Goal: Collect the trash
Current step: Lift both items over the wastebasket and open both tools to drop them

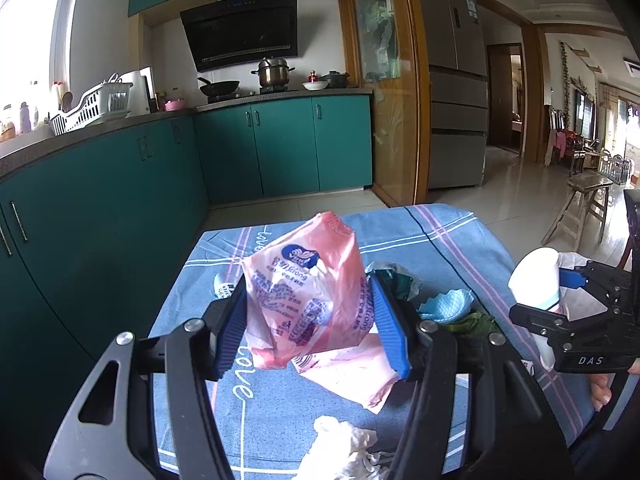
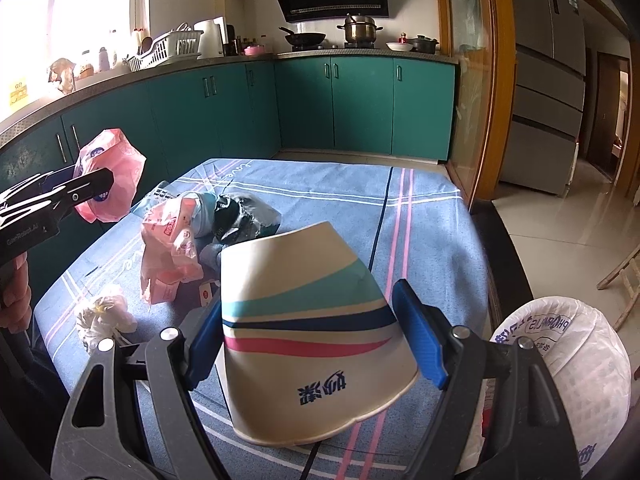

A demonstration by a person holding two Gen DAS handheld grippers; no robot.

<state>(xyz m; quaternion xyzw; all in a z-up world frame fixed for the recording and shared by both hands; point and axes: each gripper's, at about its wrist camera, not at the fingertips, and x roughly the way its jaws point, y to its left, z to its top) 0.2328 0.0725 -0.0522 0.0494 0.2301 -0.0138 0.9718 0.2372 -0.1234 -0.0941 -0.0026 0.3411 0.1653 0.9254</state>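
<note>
My left gripper (image 1: 308, 316) is shut on a pink plastic bag (image 1: 304, 292) with blue print and holds it above the blue cloth-covered table (image 1: 432, 240); it shows at the left of the right wrist view (image 2: 110, 176). My right gripper (image 2: 316, 328) is shut on a squashed white paper cup (image 2: 308, 320) with teal, navy and pink stripes, over the table's near right part; the cup also shows in the left wrist view (image 1: 536, 280). More trash lies on the table: another pink bag (image 2: 168, 252), a dark wrapper (image 2: 240, 212), a crumpled white tissue (image 2: 104, 316).
A bin lined with a white printed bag (image 2: 572, 364) stands low at the right of the table. Teal kitchen cabinets (image 1: 280, 140) run along the left and back. A grey fridge (image 1: 456, 80) and a wooden stool (image 1: 580, 204) stand to the right.
</note>
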